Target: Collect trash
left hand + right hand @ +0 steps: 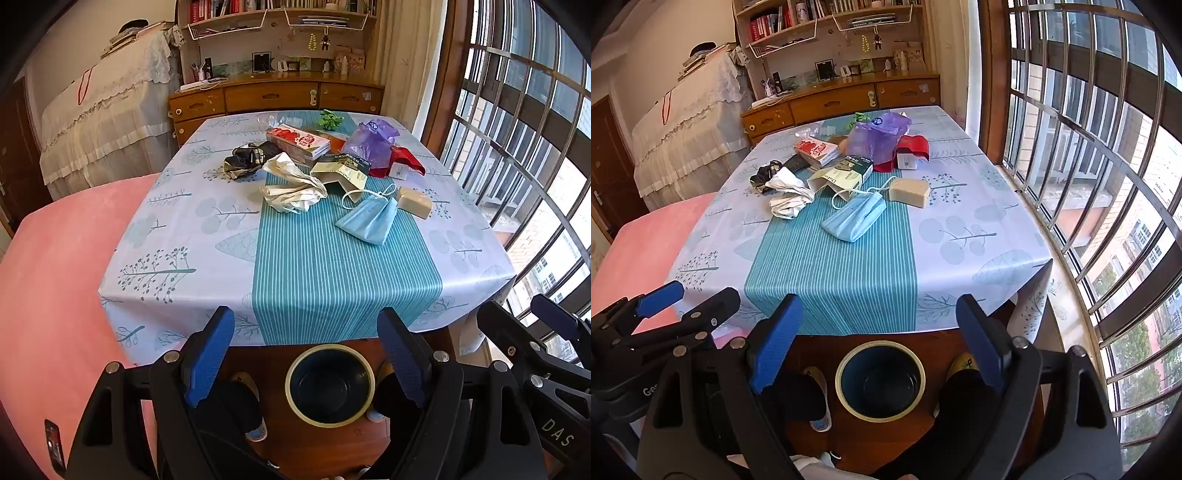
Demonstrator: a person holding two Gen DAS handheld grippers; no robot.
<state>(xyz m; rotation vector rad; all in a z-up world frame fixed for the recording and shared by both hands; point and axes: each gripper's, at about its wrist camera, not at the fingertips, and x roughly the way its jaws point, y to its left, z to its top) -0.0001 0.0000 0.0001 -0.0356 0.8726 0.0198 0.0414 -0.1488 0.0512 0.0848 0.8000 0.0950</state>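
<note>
Trash sits bunched toward the far half of the counter (pixel 177 236): blue face mask (pixel 369 219) nearest, crumpled white paper (pixel 291 188) to its left, opened green-and-cream carton (pixel 341 171) behind, purple plastic bag (pixel 369 142) and black wrapper (pixel 242 160) further back. Bin (pixel 330 384) stands on the floor below the near edge, seemingly empty. Left tool (pixel 306 354) and right tool (pixel 879 339) both hover short of the counter, fingers wide apart, nothing between them.

Risks, as judged: mask is limp and flat, so the fingers may pinch the cloth beneath. Ear loop lies against the carton and tan block (pixel 415 201); a lift might drag them. Light paper could miss the narrow bin.
</note>
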